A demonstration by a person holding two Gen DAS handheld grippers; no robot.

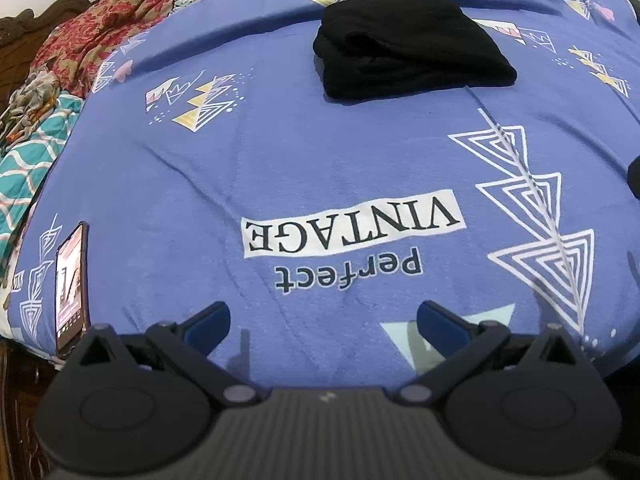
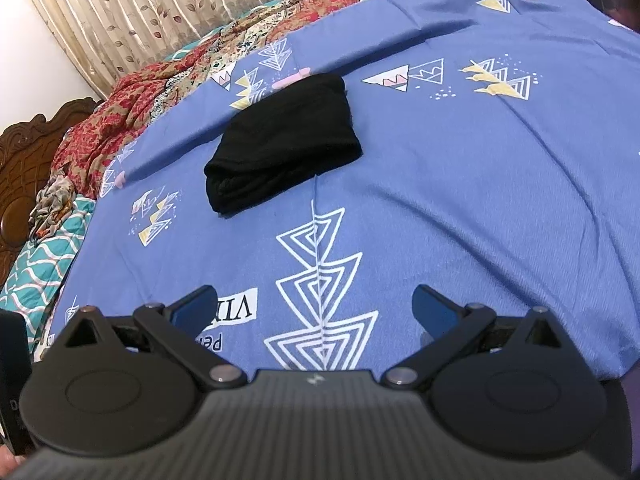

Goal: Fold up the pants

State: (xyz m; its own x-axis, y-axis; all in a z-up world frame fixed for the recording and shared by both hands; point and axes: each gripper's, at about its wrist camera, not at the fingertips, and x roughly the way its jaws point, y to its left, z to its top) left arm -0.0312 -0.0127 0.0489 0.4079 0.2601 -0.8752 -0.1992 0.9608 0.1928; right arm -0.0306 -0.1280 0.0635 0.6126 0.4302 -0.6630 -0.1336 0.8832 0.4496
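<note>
The black pants [image 1: 408, 46] lie folded into a compact rectangle on the blue printed bedspread [image 1: 320, 160], far ahead of both grippers. In the right wrist view the same pants [image 2: 280, 140] sit left of centre, well beyond the fingers. My left gripper [image 1: 322, 320] is open near the bed's front edge, blue pads wide apart, holding nothing. My right gripper [image 2: 314, 306] is open too and empty, hovering over the white triangle print.
A phone [image 1: 72, 284] with a lit screen lies at the bedspread's left edge. Crumpled red floral cloth [image 1: 96, 36] and a teal patterned quilt [image 1: 28, 168] pile up on the left. A carved wooden headboard [image 2: 24, 168] and curtains [image 2: 160, 12] stand behind.
</note>
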